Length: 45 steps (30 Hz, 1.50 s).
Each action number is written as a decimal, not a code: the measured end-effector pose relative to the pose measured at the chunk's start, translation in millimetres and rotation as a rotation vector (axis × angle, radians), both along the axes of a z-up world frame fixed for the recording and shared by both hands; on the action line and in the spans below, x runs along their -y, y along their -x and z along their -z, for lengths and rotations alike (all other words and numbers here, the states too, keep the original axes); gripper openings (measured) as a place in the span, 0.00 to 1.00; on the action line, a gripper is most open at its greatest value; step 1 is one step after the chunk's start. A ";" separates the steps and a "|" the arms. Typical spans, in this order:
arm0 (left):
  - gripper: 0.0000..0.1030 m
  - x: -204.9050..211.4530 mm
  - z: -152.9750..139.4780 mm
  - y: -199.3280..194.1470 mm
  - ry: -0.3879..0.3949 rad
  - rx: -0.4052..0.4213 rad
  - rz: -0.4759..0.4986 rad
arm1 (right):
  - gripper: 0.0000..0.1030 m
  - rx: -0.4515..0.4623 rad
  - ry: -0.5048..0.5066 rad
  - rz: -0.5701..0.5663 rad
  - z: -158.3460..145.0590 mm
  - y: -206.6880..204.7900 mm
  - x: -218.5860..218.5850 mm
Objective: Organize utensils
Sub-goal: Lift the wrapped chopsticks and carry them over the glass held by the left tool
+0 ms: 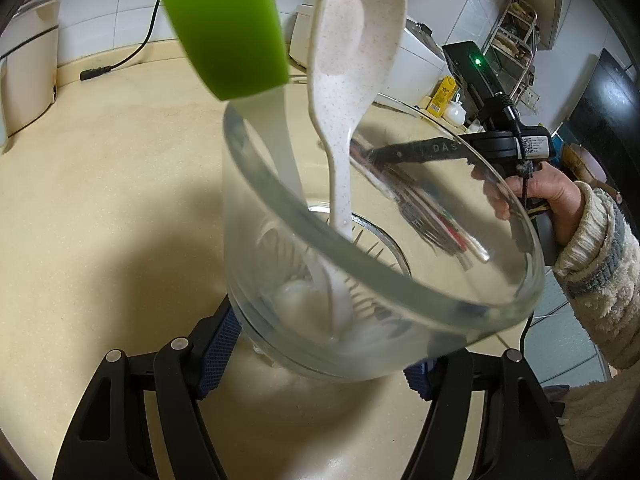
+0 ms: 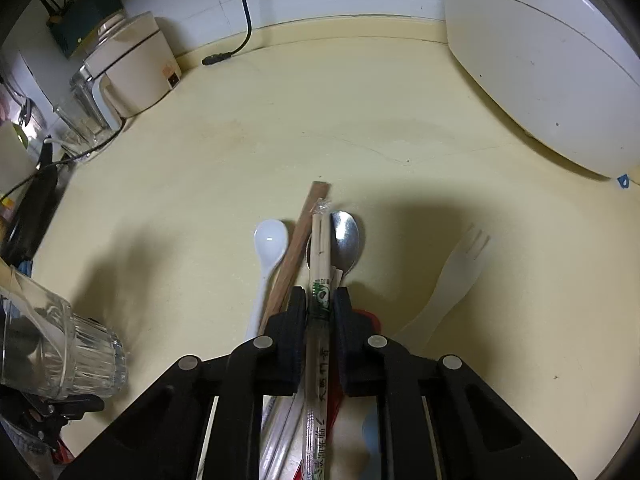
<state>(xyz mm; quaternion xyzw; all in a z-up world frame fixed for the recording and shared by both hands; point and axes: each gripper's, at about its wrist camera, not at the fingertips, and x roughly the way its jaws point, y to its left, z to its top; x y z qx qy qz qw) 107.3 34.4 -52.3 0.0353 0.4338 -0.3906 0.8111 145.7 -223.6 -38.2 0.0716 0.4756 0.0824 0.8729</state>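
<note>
In the left wrist view my left gripper (image 1: 320, 360) is shut on a clear glass jar (image 1: 400, 280), its blue pads (image 1: 222, 344) against both sides, the jar tilted. In the jar stand a green spatula (image 1: 224, 28) and a speckled white spoon (image 1: 352, 52). In the right wrist view my right gripper (image 2: 320, 294) is shut on wrapped bamboo chopsticks (image 2: 320, 248) that lie on the counter. Beside them lie a white spoon (image 2: 271, 240), brown chopsticks (image 2: 304, 232), a metal spoon (image 2: 347, 236) and a white fork (image 2: 456, 276). The jar (image 2: 60, 352) shows at lower left.
The cream countertop (image 2: 360, 120) ends at a tiled wall. A white rice cooker (image 2: 540, 68) stands at the back right, a beige appliance (image 2: 132, 64) and a glass jug (image 2: 84, 108) at the back left. A black cable plug (image 2: 218, 58) lies by the wall. A sleeved hand (image 1: 560, 196) holds the right gripper.
</note>
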 end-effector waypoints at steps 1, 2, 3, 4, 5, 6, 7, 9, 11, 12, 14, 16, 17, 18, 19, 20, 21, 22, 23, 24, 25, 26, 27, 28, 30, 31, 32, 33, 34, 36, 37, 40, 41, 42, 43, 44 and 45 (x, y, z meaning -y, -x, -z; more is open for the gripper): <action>0.72 -0.2 0.0 0.0 0.000 0.000 0.000 | 0.12 0.003 -0.015 0.006 -0.3 1.1 2.2; 0.72 -0.2 0.0 0.0 0.000 0.000 0.000 | 0.09 0.008 -0.024 0.011 -1.0 2.5 3.4; 0.72 -0.1 0.0 0.0 0.001 0.000 0.000 | 0.09 0.018 -0.044 0.017 -3.0 5.2 5.9; 0.72 -0.3 0.0 0.0 0.001 0.000 0.000 | 0.09 0.030 -0.062 0.019 -5.4 8.4 7.9; 0.72 0.1 0.0 0.1 0.001 0.000 0.000 | 0.09 0.039 -0.071 0.020 -7.2 10.9 8.7; 0.72 0.0 0.0 0.1 0.001 0.000 0.000 | 0.09 0.052 -0.078 0.022 -10.5 14.7 9.7; 0.72 -0.3 -0.1 0.0 0.000 0.000 0.000 | 0.09 0.070 -0.091 0.025 -15.0 19.2 11.2; 0.72 -0.1 0.0 0.0 0.000 0.000 0.000 | 0.09 0.090 -0.114 0.028 -20.7 26.8 12.9; 0.72 0.0 0.0 -0.1 0.000 0.000 0.000 | 0.09 0.120 -0.134 0.031 -29.8 35.8 15.3; 0.72 -0.2 0.0 -0.1 0.001 0.000 0.000 | 0.09 0.137 -0.142 0.030 -34.7 40.5 16.1; 0.72 -0.3 -0.1 0.0 0.001 0.000 0.000 | 0.08 0.179 -0.161 0.028 -48.1 51.5 17.2; 0.72 -0.3 -0.1 -0.1 0.001 0.000 0.000 | 0.07 0.219 -0.176 0.026 -60.7 61.0 17.7; 0.72 0.0 -0.1 0.0 0.001 0.000 0.000 | 0.07 0.241 -0.178 0.026 -67.2 66.3 18.3; 0.72 -0.1 -0.1 0.0 0.001 0.000 0.000 | 0.06 0.264 -0.175 0.027 -74.7 71.5 18.3; 0.72 -0.3 -0.1 0.0 0.001 0.000 0.000 | 0.06 0.292 -0.164 0.028 -83.0 78.5 18.1; 0.72 -0.2 -0.1 0.0 0.001 0.000 0.000 | 0.06 0.322 -0.153 0.028 -91.6 85.8 17.4; 0.72 -0.3 -0.1 0.0 0.001 0.000 0.000 | 0.06 0.338 -0.151 0.027 -96.3 90.0 16.3; 0.72 -0.2 -0.1 0.0 0.001 0.000 0.000 | 0.06 0.357 -0.155 0.026 -102.7 95.0 15.8; 0.72 -0.2 -0.1 0.0 0.001 0.000 0.000 | 0.06 0.373 -0.161 0.024 -108.8 99.6 15.5; 0.72 -0.3 -0.1 0.0 0.001 0.000 0.000 | 0.06 0.385 -0.162 0.024 -112.7 102.4 14.9; 0.72 -0.3 -0.1 0.0 0.001 0.000 0.000 | 0.06 0.402 -0.167 0.022 -119.1 106.9 14.2; 0.72 0.1 -0.1 0.1 0.001 0.000 0.000 | 0.06 0.412 -0.170 0.020 -123.4 108.3 12.4; 0.72 0.2 -0.1 0.2 0.001 0.000 0.000 | 0.06 0.426 -0.172 0.016 -128.5 111.2 11.5; 0.72 -0.3 -0.1 0.0 0.000 0.000 0.000 | 0.06 0.441 -0.173 0.013 -133.9 114.1 10.2; 0.72 -0.1 -0.1 0.1 0.000 0.001 0.000 | 0.06 0.467 -0.175 0.001 -145.0 117.3 5.7; 0.72 -0.3 -0.1 0.0 0.000 0.001 0.000 | 0.06 0.483 -0.174 -0.006 -151.2 119.6 3.2; 0.72 -0.3 -0.1 0.0 0.000 0.001 0.000 | 0.06 0.496 -0.174 -0.014 -156.2 120.8 0.5; 0.72 -0.2 -0.1 0.0 0.000 0.000 0.000 | 0.06 0.510 -0.174 -0.021 -161.7 122.4 -1.8; 0.72 -0.1 -0.1 0.0 0.000 0.000 0.000 | 0.06 0.526 -0.173 -0.029 -168.3 124.3 -4.5; 0.72 -0.2 -0.1 0.1 0.000 0.000 0.000 | 0.06 0.556 -0.172 -0.047 -181.3 127.3 -9.1; 0.72 -0.4 -0.1 0.0 0.000 0.000 0.000 | 0.06 0.568 -0.173 -0.054 -185.9 128.7 -9.3; 0.72 -0.1 -0.1 0.1 0.000 0.000 0.000 | 0.06 0.608 -0.173 -0.081 -202.0 132.4 -17.1; 0.72 0.0 0.0 0.1 0.001 0.000 0.000 | 0.06 0.616 -0.177 -0.092 -207.0 134.0 -19.3; 0.72 -0.1 -0.1 0.1 0.000 0.000 0.000 | 0.06 0.622 -0.182 -0.101 -210.9 134.8 -21.2; 0.72 -0.5 -0.1 0.0 0.000 0.001 0.000 | 0.06 0.631 -0.189 -0.114 -215.4 135.8 -23.9; 0.72 0.0 0.0 0.1 0.000 0.001 0.000 | 0.06 0.637 -0.191 -0.125 -219.1 136.6 -26.4; 0.72 -0.4 -0.1 0.0 0.000 0.000 0.000 | 0.06 0.646 -0.191 -0.134 -222.6 138.4 -29.5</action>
